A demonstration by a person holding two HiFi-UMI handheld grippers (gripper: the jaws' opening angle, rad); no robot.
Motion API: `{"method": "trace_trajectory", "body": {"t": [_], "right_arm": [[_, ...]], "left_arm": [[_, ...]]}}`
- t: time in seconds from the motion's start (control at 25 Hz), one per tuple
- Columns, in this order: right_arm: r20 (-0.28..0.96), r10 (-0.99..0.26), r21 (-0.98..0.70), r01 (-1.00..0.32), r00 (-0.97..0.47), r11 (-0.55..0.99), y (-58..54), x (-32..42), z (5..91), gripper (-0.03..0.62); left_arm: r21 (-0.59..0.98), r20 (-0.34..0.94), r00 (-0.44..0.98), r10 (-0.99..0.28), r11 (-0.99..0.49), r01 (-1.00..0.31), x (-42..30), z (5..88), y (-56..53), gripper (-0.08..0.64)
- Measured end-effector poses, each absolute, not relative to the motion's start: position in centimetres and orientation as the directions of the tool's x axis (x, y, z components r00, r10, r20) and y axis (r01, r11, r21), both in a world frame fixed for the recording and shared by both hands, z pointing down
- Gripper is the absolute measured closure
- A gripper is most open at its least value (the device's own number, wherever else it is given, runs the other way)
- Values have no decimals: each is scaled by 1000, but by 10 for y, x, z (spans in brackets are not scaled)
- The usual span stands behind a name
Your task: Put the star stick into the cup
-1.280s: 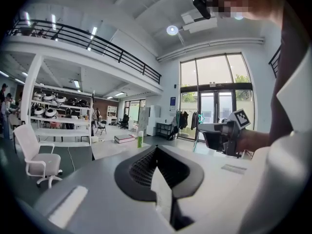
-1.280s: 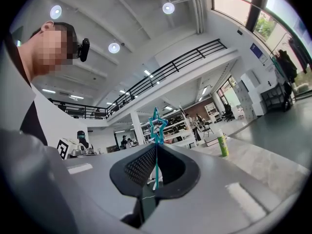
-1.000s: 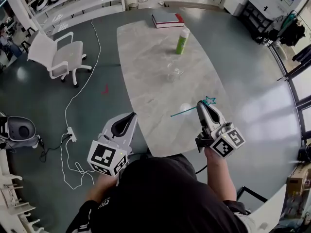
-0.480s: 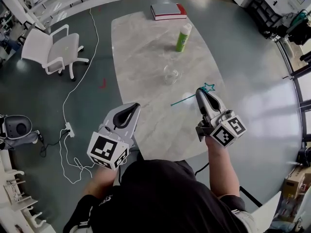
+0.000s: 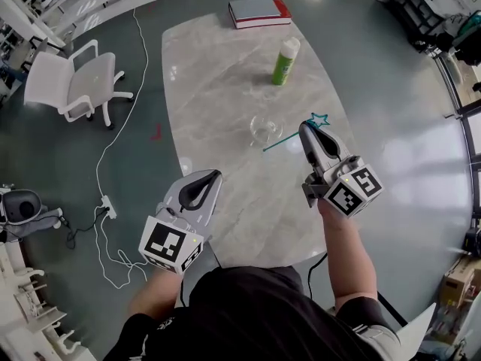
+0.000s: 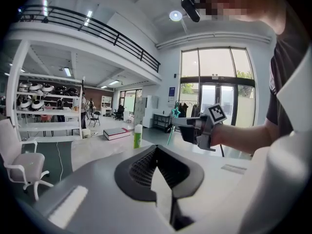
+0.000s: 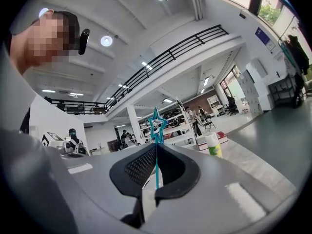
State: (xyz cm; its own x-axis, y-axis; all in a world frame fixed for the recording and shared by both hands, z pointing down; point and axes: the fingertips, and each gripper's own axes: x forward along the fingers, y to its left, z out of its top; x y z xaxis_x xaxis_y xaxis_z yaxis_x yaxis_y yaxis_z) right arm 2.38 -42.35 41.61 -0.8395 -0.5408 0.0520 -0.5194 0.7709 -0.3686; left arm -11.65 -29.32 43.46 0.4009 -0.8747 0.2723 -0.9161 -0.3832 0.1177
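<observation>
Distance between the star stick [image 5: 285, 139] and the cup [image 5: 265, 128] has been closed. A second ago the stick was held well short of the glass. Its plain end is now seen just beside the cup's near rim in the head view, though its height above the table [image 5: 218, 66] cannot be told. Both grippers have been carried forward over the table together.

The stick is pinched near its star between the almost shut jaws of the right gripper [image 5: 306, 130], and the bare shaft slants out to the left toward the cup. The approach is judged nearly done; the shaft would next have to be brought over the mouth and tipped in.

The right gripper is held about level, pointing forward beside the cup. The left gripper [image 5: 212, 177], its jaws closed on nothing, is pointed slightly downward and held well apart from the cup.
</observation>
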Motion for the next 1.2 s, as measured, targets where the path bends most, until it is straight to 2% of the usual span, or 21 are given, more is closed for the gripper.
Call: {"method": "trace_trajectory", "body": {"t": [0.28,0.96,1.0,1.08,1.2], "right_arm": [[71,-573,-383,-553,-817,740,-473,15,451,571],[251,-545,-435,-596,-800,674,-496,-16,569,558],[271,-541,-443,-602,-796,664,-496,-17,576,534],[307,-549,-446,-627,-777,638,-497,-16,585,436],[327,-579,-437,-662,-747,608,-499,-7,588,365]], "left_arm": [[160,307,409,-859,-377,-912,-118,463,-319,558],[203,371,431,-822,-381,-902,-122,506,-322,557],[202,379,431,-819,-381,-902,-121,508,-322,558],[196,394,432,-812,-385,-902,-121,511,-319,558],[189,398,432,-810,-388,-902,-121,510,-318,558]]}}
